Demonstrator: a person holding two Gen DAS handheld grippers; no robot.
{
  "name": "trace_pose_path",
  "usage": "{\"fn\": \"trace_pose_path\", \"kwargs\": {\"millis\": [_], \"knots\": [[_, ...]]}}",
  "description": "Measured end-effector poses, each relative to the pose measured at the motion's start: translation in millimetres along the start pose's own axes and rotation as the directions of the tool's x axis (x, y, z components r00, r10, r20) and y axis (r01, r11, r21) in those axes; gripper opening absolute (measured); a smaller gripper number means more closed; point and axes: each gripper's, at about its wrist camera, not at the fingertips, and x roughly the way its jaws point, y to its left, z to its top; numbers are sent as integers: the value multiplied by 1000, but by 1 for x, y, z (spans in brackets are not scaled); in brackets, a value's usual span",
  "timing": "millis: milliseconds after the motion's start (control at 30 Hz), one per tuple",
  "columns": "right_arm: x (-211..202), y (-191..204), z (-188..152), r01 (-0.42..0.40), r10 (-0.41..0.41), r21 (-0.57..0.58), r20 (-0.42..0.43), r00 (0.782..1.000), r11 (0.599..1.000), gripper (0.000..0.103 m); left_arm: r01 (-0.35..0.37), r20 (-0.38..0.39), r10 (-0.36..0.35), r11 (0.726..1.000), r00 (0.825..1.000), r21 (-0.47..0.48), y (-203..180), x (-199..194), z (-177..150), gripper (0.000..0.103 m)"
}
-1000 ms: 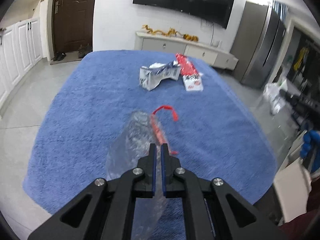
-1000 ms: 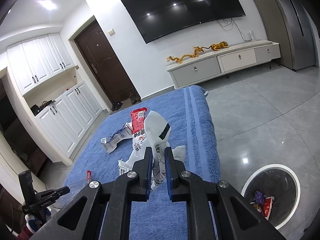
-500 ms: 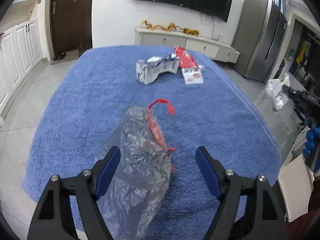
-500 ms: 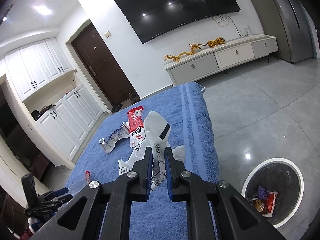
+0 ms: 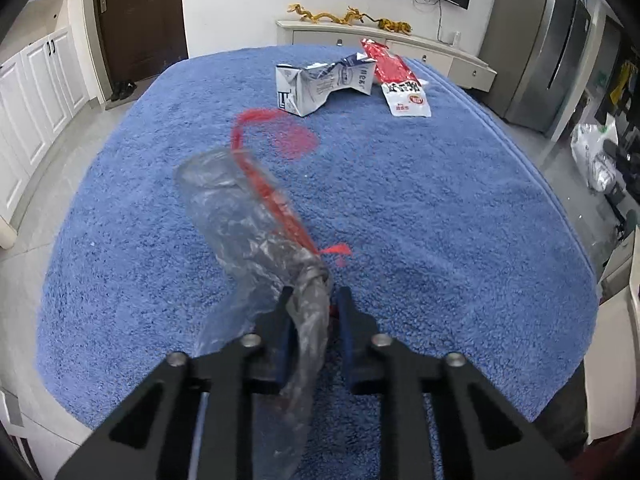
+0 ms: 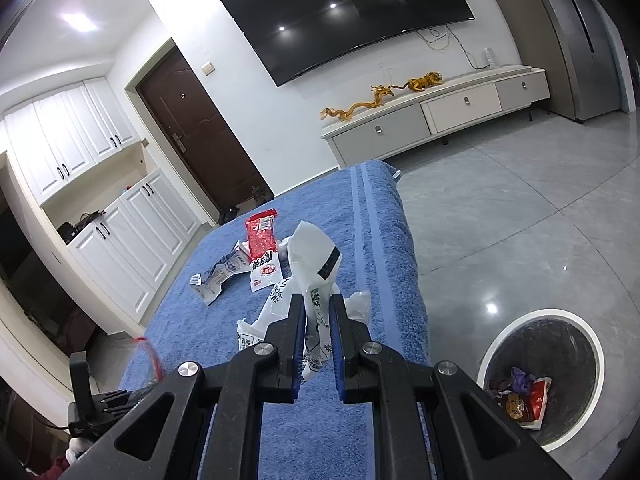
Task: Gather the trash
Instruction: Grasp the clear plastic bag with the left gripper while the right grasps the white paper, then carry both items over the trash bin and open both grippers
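A crumpled clear plastic bag (image 5: 240, 216) with a red drawstring (image 5: 272, 192) lies on the blue cloth-covered table (image 5: 440, 200). My left gripper (image 5: 312, 300) points down at it. Its jaws are closing, with the bag's bunched neck squeezed between the pads. My right gripper (image 6: 317, 308) is shut on a white printed plastic wrapper (image 6: 312, 252) and holds it above the table's right edge. Farther back on the cloth lie a flattened milk carton (image 5: 324, 84) and a red and white snack packet (image 5: 400, 80).
A round white-rimmed trash bin (image 6: 600, 352) stands on the grey tiled floor right of the table, with some rubbish inside. A TV cabinet (image 6: 432, 120) runs along the far wall. White cupboards (image 6: 132, 232) and a dark door are at the left.
My left gripper opened wide, sank toward the clear bag and closed around its bunched neck. The right gripper stayed shut on the white wrapper and barely moved.
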Motion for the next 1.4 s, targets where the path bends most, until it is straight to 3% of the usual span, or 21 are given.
{"fn": "trace_pose_path", "kwargs": {"millis": [133, 300, 533, 733, 867, 967, 1067, 1233, 1333, 1400], "knots": [[-3, -4, 0, 0, 0, 8, 9, 1000, 1000, 12, 7, 49, -7, 1000, 999, 3, -3, -17, 7, 15], [-12, -16, -2, 4, -5, 32, 34, 999, 999, 12, 66, 101, -72, 996, 992, 58, -28, -34, 32, 15], [-35, -56, -14, 105, -109, 66, 63, 992, 992, 12, 201, 68, -219, 958, 973, 205, -114, -21, 75, 15], [-54, -120, -38, 248, -256, 151, 34, 966, 957, 12, 359, -59, -360, 873, 931, 330, -225, 18, 102, 15], [-54, -166, -55, 341, -344, 211, -23, 939, 916, 12, 472, -191, -432, 806, 882, 356, -307, 56, 115, 17], [-46, -192, -63, 400, -394, 224, -69, 916, 889, 12, 517, -276, -440, 772, 854, 369, -360, 86, 116, 17], [-34, -216, -72, 454, -439, 229, -117, 891, 861, 12, 550, -365, -432, 764, 825, 337, -404, 124, 117, 17], [-15, -253, -87, 502, -468, 260, -184, 864, 825, 12, 552, -466, -399, 794, 789, 256, -445, 185, 117, 19], [-7, -263, -90, 518, -474, 274, -214, 854, 810, 14, 549, -499, -390, 806, 774, 220, -455, 205, 114, 39], [-2, -267, -91, 526, -478, 272, -225, 849, 806, 14, 559, -495, -407, 804, 767, 205, -460, 211, 119, 44]]}}
